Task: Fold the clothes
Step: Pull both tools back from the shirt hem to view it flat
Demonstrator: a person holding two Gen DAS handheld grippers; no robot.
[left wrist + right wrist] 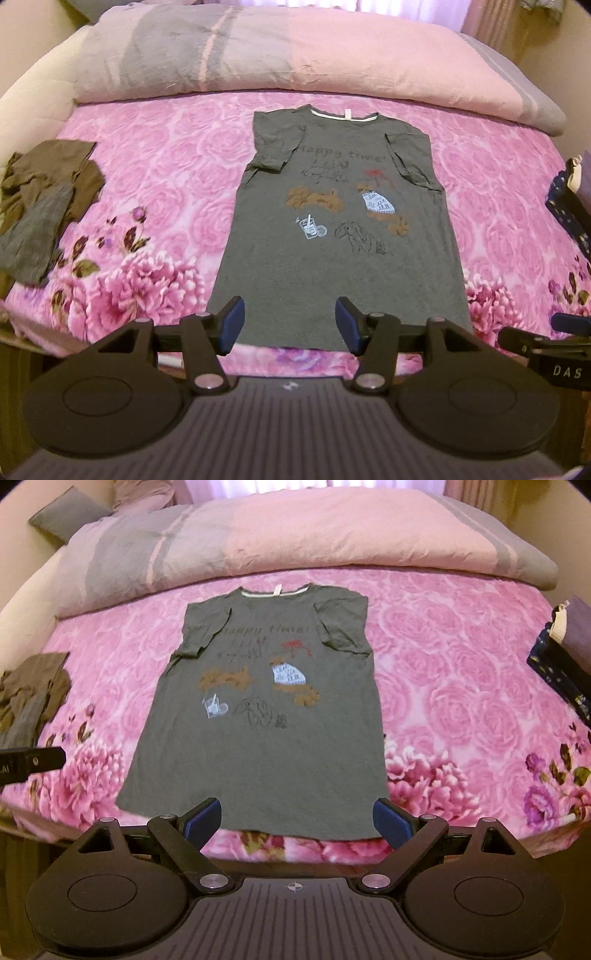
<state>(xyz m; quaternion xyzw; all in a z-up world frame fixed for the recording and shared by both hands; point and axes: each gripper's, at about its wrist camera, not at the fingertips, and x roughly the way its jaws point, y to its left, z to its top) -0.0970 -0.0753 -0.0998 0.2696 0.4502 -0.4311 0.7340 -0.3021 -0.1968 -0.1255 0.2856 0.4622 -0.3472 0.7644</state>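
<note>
T-shirt: a grey T-shirt (332, 266) lies flat and face up in the middle of the bed, neckline toward the duvet, hem toward the near edge; both short sleeves are folded inward over the chest, the left one (275, 146) covering the start of the printed words "Happy time"; drawings of a cup, a rabbit and brown flowers show below the words
Left gripper: the left gripper (290, 325) hangs above the hem with its blue pads (232, 323) apart; nothing is between them and no cloth is pinched
Right gripper: the right gripper (297, 821) hangs above the hem with its jaws spread very wide; the blue pads (391, 825) are clear of the fabric; the gap is empty
Bedspread: a pink rose-print bedspread (166, 184) lies under the shirt; larger flower prints run along the near edge
Duvet: a pink and grey duvet (258, 51) is heaped across the far side of the bed, just beyond the neckline but apart from it
Left pile: brown and grey clothes (48, 199) lie crumpled at the left edge of the bed, well apart from the shirt
Right side: a dark blue patterned cloth (554, 672) lies at the right edge, well apart from the shirt; what it is I cannot tell
In the way: nothing lies on the shirt or between it and the grippers
</note>
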